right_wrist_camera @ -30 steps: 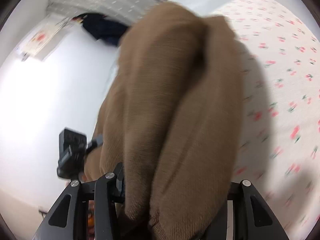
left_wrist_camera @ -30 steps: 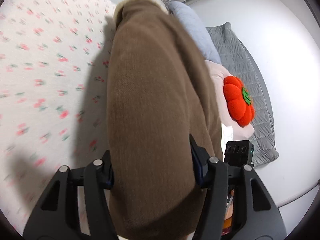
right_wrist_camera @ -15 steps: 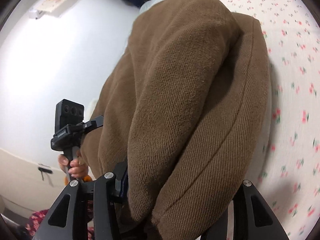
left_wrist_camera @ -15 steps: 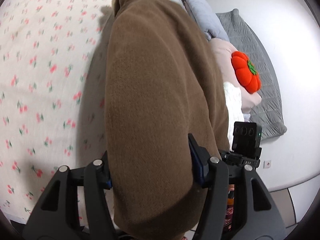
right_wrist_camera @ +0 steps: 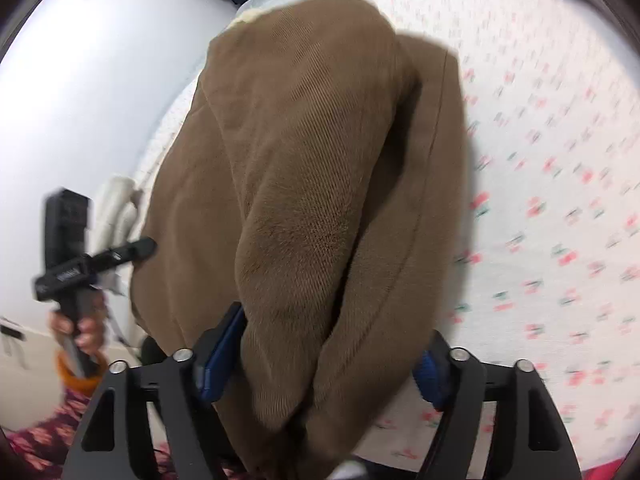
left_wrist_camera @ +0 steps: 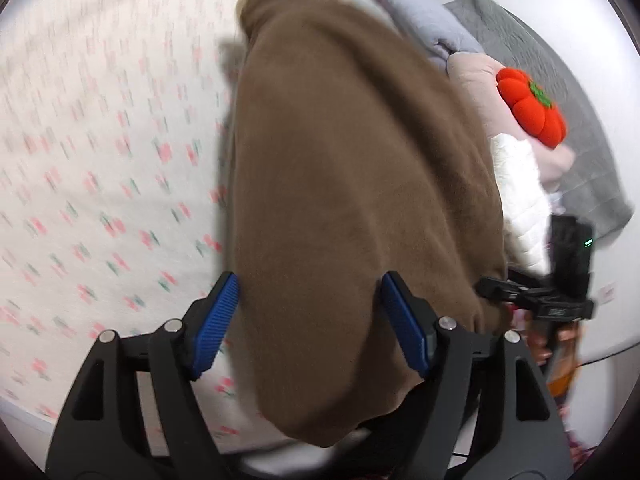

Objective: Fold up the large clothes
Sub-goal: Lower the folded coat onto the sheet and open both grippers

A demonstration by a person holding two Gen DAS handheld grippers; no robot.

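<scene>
A thick brown fleece garment (left_wrist_camera: 352,184) lies folded lengthwise on the flowered bed sheet (left_wrist_camera: 100,184), its cream collar at the far end. My left gripper (left_wrist_camera: 309,280) straddles the garment's near end; its jaws are opening, and the blue pads (left_wrist_camera: 216,316) stand just off the cloth. In the right wrist view the same brown garment (right_wrist_camera: 320,184) lies bunched in two rolls between my right gripper's (right_wrist_camera: 336,328) opening jaws, whose pads also no longer pinch it. The garment's near hem droops over the bed's edge.
Grey and pink pillows (left_wrist_camera: 472,68), a red pumpkin cushion (left_wrist_camera: 528,104) and a grey quilt (left_wrist_camera: 580,128) lie past the garment. The other hand-held gripper (right_wrist_camera: 68,248), with a hand (right_wrist_camera: 86,328) on its grip, is at the garment's side. Flowered sheet (right_wrist_camera: 560,200) spreads to the right.
Both grippers carried the garment across the bed and then widened their jaws; the blue pads, pressed into the cloth before, now show beside it. The garment has settled onto the sheet.
</scene>
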